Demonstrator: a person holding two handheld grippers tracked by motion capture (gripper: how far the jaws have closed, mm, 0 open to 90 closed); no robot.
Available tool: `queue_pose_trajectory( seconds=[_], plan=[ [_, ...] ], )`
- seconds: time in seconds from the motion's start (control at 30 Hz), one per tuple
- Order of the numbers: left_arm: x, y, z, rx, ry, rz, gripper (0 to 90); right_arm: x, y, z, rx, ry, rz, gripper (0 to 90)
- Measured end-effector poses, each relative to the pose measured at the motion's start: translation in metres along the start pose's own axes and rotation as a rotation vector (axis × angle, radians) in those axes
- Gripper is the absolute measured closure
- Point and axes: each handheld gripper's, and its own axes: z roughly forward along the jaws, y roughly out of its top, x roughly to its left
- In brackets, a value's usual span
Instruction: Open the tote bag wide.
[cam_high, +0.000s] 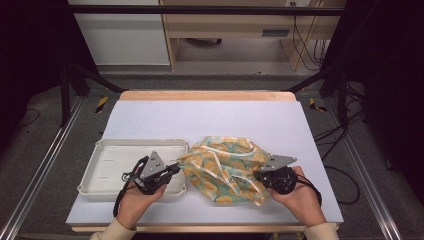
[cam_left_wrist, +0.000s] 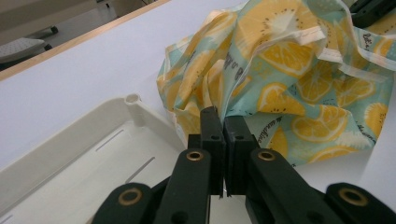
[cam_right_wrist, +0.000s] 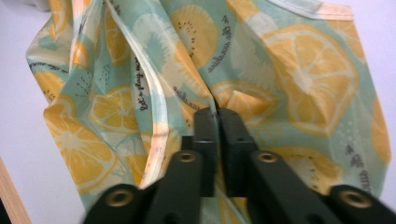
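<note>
cloth (cam_right_wrist: 289, 70): cut off by frame top, bottom | tray (cam_left_wrist: 70, 154): cut off at left, bottom

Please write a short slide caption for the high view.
Both claws pinch a lemon-print cloth beside a tray.

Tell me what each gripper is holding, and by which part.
Both hold the lemon-print cloth. The left gripper pinches a fold at the cloth's edge nearest the white tray; the right gripper pinches a fold on the cloth's opposite side.

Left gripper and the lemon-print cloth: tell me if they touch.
Touching. The left gripper view shows the left gripper with jaws pinched shut on a fold of the lemon-print cloth.
</note>
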Motion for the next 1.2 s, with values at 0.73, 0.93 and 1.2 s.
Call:
queue_pose_trajectory(
  seconds=[0.73, 0.93, 1.2],
  plan=[
    [0.013, 0.016, -0.017, 0.04, -0.011, 0.056, 70.4, 0.033, -0.036, -0.03, -0.144, -0.036, -0.004, 90.0],
    [0.022, 0.034, -0.027, 0.046, 0.007, 0.07, 67.8, 0.038, -0.046, -0.026, -0.12, -0.036, -0.001, 90.0],
    [0.028, 0.054, 0.005, 0.077, -0.01, 0.072, 54.6, 0.038, -0.048, -0.024, -0.124, -0.021, -0.001, 90.0]
  ],
)
